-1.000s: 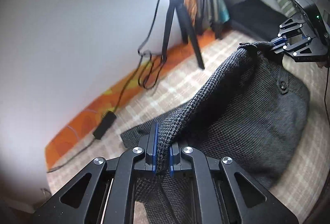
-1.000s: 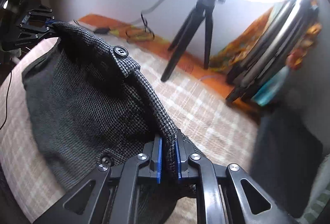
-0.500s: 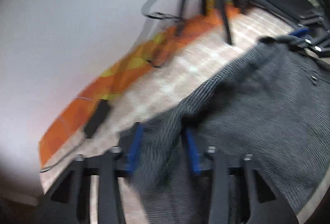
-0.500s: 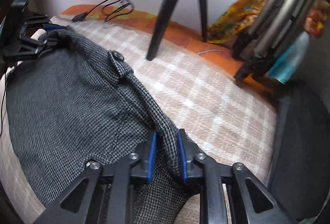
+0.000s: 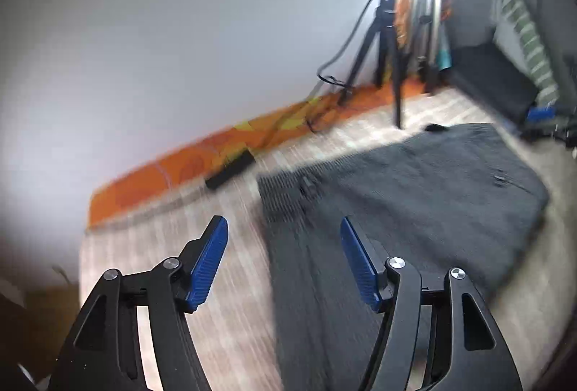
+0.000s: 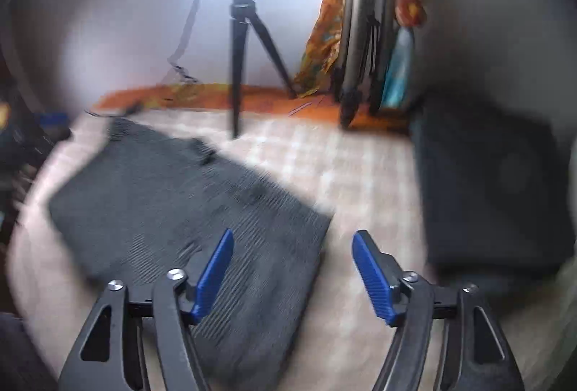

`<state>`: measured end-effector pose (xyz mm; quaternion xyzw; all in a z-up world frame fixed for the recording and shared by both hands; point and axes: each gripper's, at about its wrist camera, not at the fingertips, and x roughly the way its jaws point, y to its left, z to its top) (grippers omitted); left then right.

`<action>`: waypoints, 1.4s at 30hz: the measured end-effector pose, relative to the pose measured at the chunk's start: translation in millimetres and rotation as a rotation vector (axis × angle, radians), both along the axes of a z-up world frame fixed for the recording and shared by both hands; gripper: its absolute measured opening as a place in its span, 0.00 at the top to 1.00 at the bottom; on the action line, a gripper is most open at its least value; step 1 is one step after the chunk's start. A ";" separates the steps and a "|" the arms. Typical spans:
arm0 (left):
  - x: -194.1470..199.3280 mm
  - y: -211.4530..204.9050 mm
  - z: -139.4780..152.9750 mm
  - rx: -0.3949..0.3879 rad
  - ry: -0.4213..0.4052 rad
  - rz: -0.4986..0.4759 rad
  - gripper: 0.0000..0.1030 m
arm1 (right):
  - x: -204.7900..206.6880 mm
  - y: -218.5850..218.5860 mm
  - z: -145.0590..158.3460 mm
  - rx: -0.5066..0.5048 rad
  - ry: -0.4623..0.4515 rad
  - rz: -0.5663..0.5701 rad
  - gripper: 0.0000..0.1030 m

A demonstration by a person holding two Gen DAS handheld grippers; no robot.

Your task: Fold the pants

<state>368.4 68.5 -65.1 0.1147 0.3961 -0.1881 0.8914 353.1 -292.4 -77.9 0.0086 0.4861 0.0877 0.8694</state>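
Presently listed: left gripper [image 5: 284,259], blue pads spread wide, nothing between them. Right gripper [image 6: 293,274], likewise spread and holding nothing. Dark grey pants [image 5: 404,189], lying flat and folded on the checked beige cover [image 6: 346,167], clear of both grippers. Black tripod [image 6: 239,56] beyond, by the wall.

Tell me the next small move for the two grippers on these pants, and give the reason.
Probably bring the right gripper down to the near corner of the pants and pinch it for the next fold. Both sets of jaws stand wide open and empty, the left gripper too, and the grey pants lie flat on the checked cover as a roughly folded rectangle. Both views are blurred, so edges are uncertain.
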 end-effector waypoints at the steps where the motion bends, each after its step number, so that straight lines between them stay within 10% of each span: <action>1: -9.1 1.9 -1.6 -0.009 0.011 -0.010 0.37 | -14.2 -3.4 -2.0 0.041 0.008 0.001 0.25; 13: -112.1 12.4 -51.3 0.022 0.098 -0.048 0.37 | -124.2 9.6 -50.2 0.065 0.087 -0.031 0.21; 26: -94.6 -16.6 -74.8 0.012 0.146 -0.094 0.37 | -98.6 12.1 -76.2 0.324 0.055 -0.133 0.19; 31: -96.3 -20.1 -71.1 0.049 0.141 -0.113 0.37 | -88.0 9.5 -78.8 0.496 0.036 -0.174 0.60; 42: -139.4 -75.8 -56.0 0.129 0.011 -0.322 0.38 | -75.1 7.0 -31.3 0.594 0.027 -0.184 0.87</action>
